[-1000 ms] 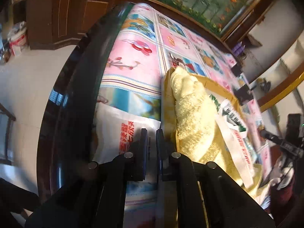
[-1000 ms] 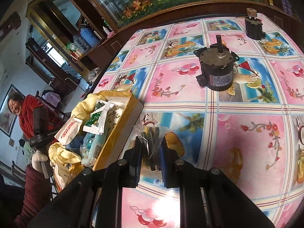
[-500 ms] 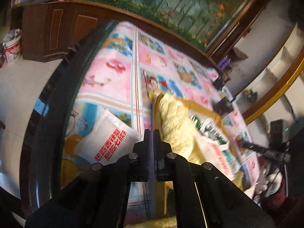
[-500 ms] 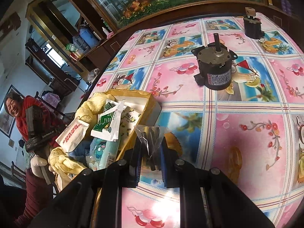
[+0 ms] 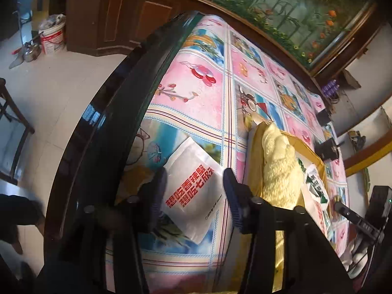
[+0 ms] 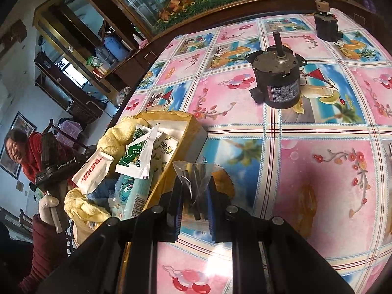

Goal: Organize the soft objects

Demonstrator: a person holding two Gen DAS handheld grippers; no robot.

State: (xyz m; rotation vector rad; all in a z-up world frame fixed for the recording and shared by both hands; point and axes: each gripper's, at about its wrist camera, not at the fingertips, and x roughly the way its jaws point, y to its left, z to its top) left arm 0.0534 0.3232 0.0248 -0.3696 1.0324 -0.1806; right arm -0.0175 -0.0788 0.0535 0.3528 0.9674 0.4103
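A white packet with red characters [image 5: 193, 193] lies flat on the patterned tablecloth near the table's left edge. My left gripper [image 5: 193, 191] is open, its jaws standing on either side of the packet. To the right stands a yellow cardboard box [image 5: 254, 161] holding a yellow towel [image 5: 279, 169] and packets. In the right wrist view the same box [image 6: 186, 132] holds the towel, white and green packets [image 6: 142, 154] and a blue cloth. My right gripper [image 6: 194, 196] is shut on a clear plastic bag with dark sticks [image 6: 193, 178], just right of the box.
Two black electric motors [image 6: 276, 76] [image 6: 327, 27] stand on the tablecloth [image 6: 318, 171] beyond the box. The table's dark curved rim [image 5: 110, 122] runs along the left, with tiled floor and a white bucket [image 5: 52, 38] beyond. A person in red [image 6: 22, 152] is at the far left.
My left gripper has opened from shut and come down around the white packet. The right gripper, still holding the clear bag, has barely moved; the box has shifted further onto the table.
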